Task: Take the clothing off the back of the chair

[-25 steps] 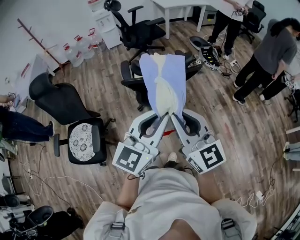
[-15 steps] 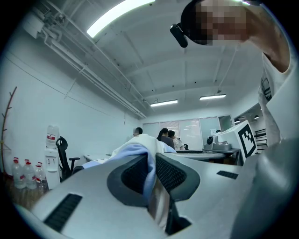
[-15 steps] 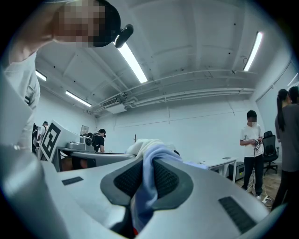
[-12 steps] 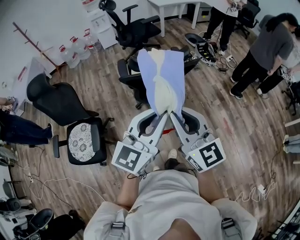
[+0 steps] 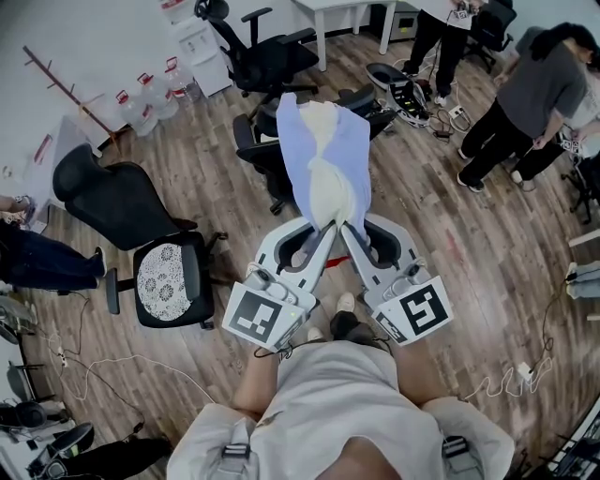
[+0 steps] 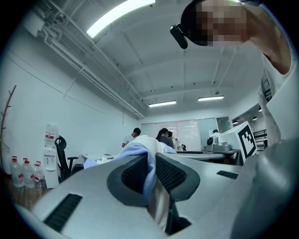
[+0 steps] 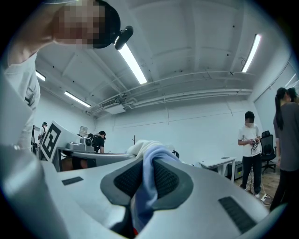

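A pale blue garment with a cream lining (image 5: pixel 328 164) hangs stretched in the air between both grippers and the black office chair (image 5: pixel 267 150) behind it. My left gripper (image 5: pixel 323 228) is shut on the garment's near edge; its pads pinch the blue cloth (image 6: pixel 148 170) in the left gripper view. Close beside it, my right gripper (image 5: pixel 349 228) is shut on the same edge, blue fabric (image 7: pixel 145 184) bunched between its pads. The far end of the garment lies over the chair's back and armrests; whether it still rests on them I cannot tell.
A second black chair with a patterned seat cushion (image 5: pixel 169 281) stands at the left. Water bottles (image 5: pixel 150 94) and a dispenser line the back wall. People (image 5: pixel 525 103) stand at the right among cables and a white desk (image 5: pixel 352 14). Wooden floor lies all round.
The garment, the chair behind it and both grippers stay almost as before; the scene has shifted slightly in view. Both grips are unchanged.
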`<move>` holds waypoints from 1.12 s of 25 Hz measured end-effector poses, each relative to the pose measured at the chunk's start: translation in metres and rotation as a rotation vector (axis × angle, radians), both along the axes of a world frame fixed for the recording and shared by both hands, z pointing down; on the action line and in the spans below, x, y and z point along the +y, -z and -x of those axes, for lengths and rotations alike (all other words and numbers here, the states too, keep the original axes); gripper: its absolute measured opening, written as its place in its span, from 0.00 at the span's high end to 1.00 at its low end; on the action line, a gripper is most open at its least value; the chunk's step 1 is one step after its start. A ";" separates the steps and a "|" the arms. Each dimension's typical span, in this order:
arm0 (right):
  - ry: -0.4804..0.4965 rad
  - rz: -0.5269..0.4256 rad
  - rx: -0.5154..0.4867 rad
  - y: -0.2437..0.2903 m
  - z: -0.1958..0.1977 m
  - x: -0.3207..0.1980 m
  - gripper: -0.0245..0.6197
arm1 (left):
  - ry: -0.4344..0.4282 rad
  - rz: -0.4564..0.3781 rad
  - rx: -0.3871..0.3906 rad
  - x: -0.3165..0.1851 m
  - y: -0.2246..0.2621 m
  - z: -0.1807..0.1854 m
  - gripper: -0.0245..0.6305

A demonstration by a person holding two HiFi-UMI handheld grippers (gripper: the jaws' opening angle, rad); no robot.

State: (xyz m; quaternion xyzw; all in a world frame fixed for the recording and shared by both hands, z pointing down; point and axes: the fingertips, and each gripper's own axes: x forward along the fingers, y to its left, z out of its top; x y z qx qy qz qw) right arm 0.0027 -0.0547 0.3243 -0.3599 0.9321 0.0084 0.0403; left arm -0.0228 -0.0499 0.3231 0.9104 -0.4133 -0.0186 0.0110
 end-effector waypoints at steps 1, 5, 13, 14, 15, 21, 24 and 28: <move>-0.002 -0.001 -0.002 0.000 0.000 0.002 0.86 | -0.002 0.000 0.000 0.002 0.001 0.000 0.86; -0.007 0.006 -0.007 0.000 0.000 0.010 0.86 | -0.009 0.004 -0.002 0.010 0.000 0.000 0.86; -0.008 0.038 -0.016 -0.005 -0.005 0.025 0.87 | -0.033 0.023 0.001 0.026 -0.003 -0.004 0.86; -0.009 0.036 -0.017 -0.005 -0.005 0.029 0.87 | -0.035 0.021 0.002 0.029 -0.004 -0.004 0.86; -0.009 0.033 -0.017 -0.005 -0.004 0.033 0.87 | -0.036 0.019 0.002 0.033 -0.004 -0.004 0.86; -0.014 0.028 -0.016 -0.006 -0.002 0.054 0.87 | -0.027 0.025 0.012 0.053 -0.005 0.000 0.86; -0.015 0.028 -0.016 -0.005 -0.002 0.060 0.87 | -0.033 0.018 0.011 0.059 -0.004 0.000 0.86; -0.016 0.027 -0.011 -0.004 0.003 0.069 0.87 | -0.036 0.016 0.010 0.069 -0.003 0.004 0.86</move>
